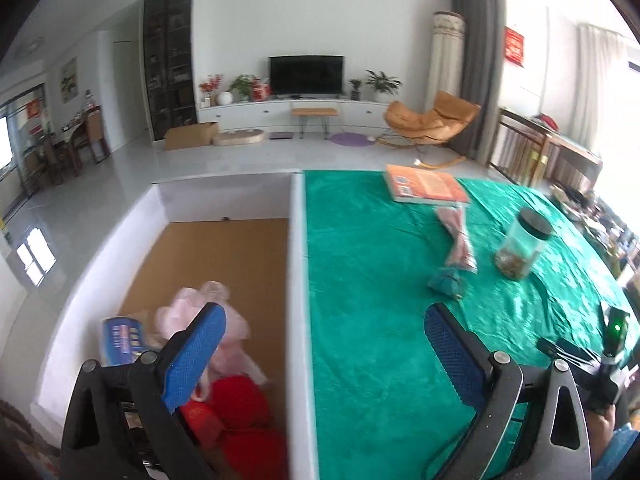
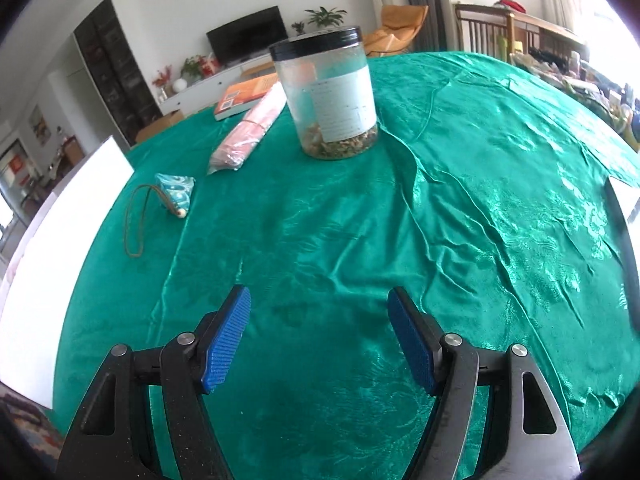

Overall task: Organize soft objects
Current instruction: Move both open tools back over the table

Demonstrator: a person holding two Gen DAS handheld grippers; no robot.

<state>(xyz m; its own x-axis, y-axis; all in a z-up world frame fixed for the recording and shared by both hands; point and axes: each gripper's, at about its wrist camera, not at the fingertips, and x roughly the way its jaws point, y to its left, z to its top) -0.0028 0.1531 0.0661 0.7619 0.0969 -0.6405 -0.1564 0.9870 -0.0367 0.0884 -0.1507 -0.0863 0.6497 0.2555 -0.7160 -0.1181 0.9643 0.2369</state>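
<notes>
Item one, edges: we are viewing a white-walled box (image 1: pixel 298 280) standing against the left edge of the tabletop (image 1: pixel 380 340), which is draped in a green cloth (image 2: pixel 460 240). The box wall is running straight between our left gripper's (image 1: pixel 324 344) two blue pads, one pad hanging over the box, the other over the cloth.

Item two, open room: we are finding the near half of the cloth bare and wrinkled, with our right gripper (image 2: pixel 318 336) hovering over it, well apart from every object.

Item three, jaws: we are holding both sets released, the left spread wide, the right parted, nothing between either.

Item four, containers: the box is holding a pink plush toy (image 1: pixel 224 332), a red soft item (image 1: pixel 244 412) nearest us, and a blue printed packet (image 1: pixel 120 338) against its left wall, over a brown floor mostly bare beyond them. A clear jar (image 2: pixel 332 96) with a black lid is standing upright mid-cloth, a shallow layer of brownish bits lying at its bottom.

Item five, loose on the cloth: a pink wrapped bundle (image 2: pixel 250 128) is lying just left of the jar, an orange book (image 2: pixel 248 94) beyond it, a small teal pouch (image 2: pixel 176 194) with a brown cord loop nearer the box.
</notes>
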